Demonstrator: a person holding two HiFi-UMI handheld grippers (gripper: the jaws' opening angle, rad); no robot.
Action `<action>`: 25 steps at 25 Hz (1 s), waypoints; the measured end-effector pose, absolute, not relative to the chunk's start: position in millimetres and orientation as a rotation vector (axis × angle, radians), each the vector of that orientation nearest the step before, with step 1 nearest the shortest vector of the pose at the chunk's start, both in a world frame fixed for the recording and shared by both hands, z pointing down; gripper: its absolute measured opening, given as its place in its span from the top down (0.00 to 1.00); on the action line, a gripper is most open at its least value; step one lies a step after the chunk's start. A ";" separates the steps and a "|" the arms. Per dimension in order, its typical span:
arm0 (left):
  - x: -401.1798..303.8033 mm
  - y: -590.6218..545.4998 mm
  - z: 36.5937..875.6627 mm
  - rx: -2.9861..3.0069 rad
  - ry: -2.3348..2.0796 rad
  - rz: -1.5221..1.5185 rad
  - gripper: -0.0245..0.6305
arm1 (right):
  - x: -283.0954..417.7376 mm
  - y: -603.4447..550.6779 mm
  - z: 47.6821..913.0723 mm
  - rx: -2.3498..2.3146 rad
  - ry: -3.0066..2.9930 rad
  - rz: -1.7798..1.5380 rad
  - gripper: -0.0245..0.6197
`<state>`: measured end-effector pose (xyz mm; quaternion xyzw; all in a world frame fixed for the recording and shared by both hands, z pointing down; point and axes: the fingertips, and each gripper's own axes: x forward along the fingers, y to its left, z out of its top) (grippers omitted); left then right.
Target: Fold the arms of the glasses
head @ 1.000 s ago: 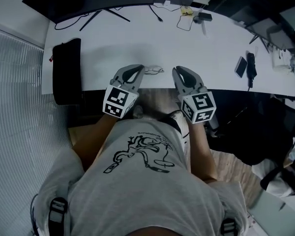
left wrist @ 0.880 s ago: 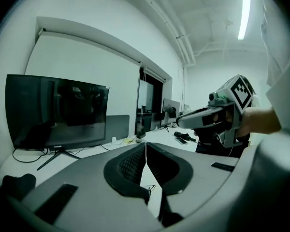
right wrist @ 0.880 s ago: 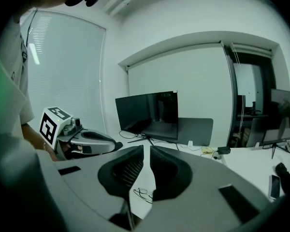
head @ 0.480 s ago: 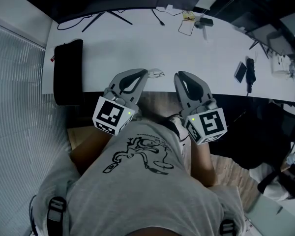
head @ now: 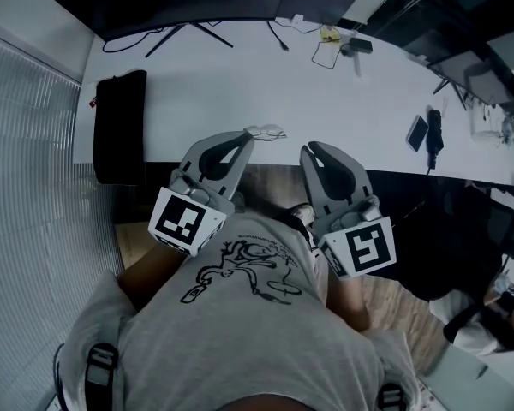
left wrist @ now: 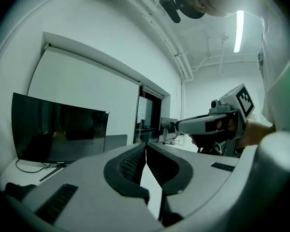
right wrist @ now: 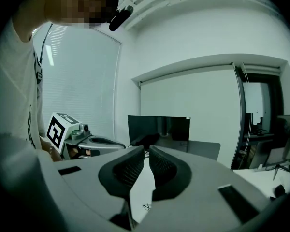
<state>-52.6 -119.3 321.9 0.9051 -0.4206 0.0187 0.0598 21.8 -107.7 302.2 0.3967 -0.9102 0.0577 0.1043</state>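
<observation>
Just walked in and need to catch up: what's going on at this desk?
A person holds a two-jaw tool in each hand over the near edge of the white table. The left tool is shut with nothing in it. The right tool is nearly closed, with a thin gap, and is also empty. The glasses lie on the table by that edge, between the two tool tips and in neither grip. They are too small to tell whether their arms are folded.
</observation>
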 end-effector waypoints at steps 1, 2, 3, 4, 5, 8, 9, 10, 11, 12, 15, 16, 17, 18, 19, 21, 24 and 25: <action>-52.8 -118.6 320.3 2.740 -1.276 0.052 0.93 | 22.1 -107.1 301.9 1.171 -2.682 0.169 0.90; -52.8 -118.1 319.1 2.742 -1.278 0.047 0.93 | 22.2 -106.9 301.9 1.173 -2.681 0.170 0.90; -52.4 -118.3 316.9 2.748 -1.279 0.038 0.93 | 22.0 -107.2 302.0 1.174 -2.680 0.170 0.90; -51.7 -118.8 314.5 2.757 -1.278 0.029 0.93 | 21.6 -107.7 301.9 1.173 -2.678 0.170 0.90; -51.1 -119.2 312.9 2.762 -1.275 0.022 0.93 | 21.1 -108.2 301.6 1.172 -2.678 0.168 0.90; -49.4 -119.7 311.4 2.767 -1.265 0.012 0.93 | 20.1 -109.4 300.1 1.171 -2.680 0.162 0.90; -48.9 -119.7 311.2 2.768 -1.262 0.010 0.93 | 19.9 -109.9 299.6 1.174 -2.682 0.161 0.90; -48.4 -119.6 311.0 2.768 -1.260 0.008 0.93 | 19.7 -110.5 299.1 1.176 -2.684 0.160 0.90; -48.1 -119.4 310.7 2.768 -1.257 0.006 0.93 | 19.5 -111.0 298.7 1.178 -2.685 0.159 0.90; -48.0 -119.1 310.6 2.768 -1.256 0.005 0.93 | 19.3 -111.3 298.5 1.180 -2.686 0.159 0.90; -48.5 -118.9 312.2 2.767 -1.259 0.013 0.93 | 19.1 -111.5 298.1 1.182 -2.692 0.161 0.90; -48.6 -119.1 312.5 2.764 -1.261 0.014 0.93 | 19.1 -111.5 298.1 1.183 -2.694 0.161 0.90; -48.7 -119.3 312.6 2.760 -1.263 0.012 0.93 | 19.1 -111.4 298.0 1.183 -2.697 0.162 0.90; -48.8 -119.3 312.7 2.755 -1.265 0.010 0.93 | 19.2 -111.3 297.9 1.184 -2.699 0.163 0.90; -48.9 -119.2 313.2 2.751 -1.265 0.012 0.93 | 19.3 -111.3 297.9 1.185 -2.701 0.163 0.90; -48.7 -119.2 314.7 2.750 -1.262 0.020 0.93 | 19.6 -111.3 297.9 1.187 -2.702 0.163 0.90; -48.3 -119.2 316.9 2.756 -1.261 0.037 0.93 | 20.3 -111.0 299.0 1.183 -2.696 0.164 0.90; -48.5 -119.1 317.7 2.759 -1.263 0.044 0.93 | 20.7 -110.4 300.3 1.177 -2.691 0.166 0.90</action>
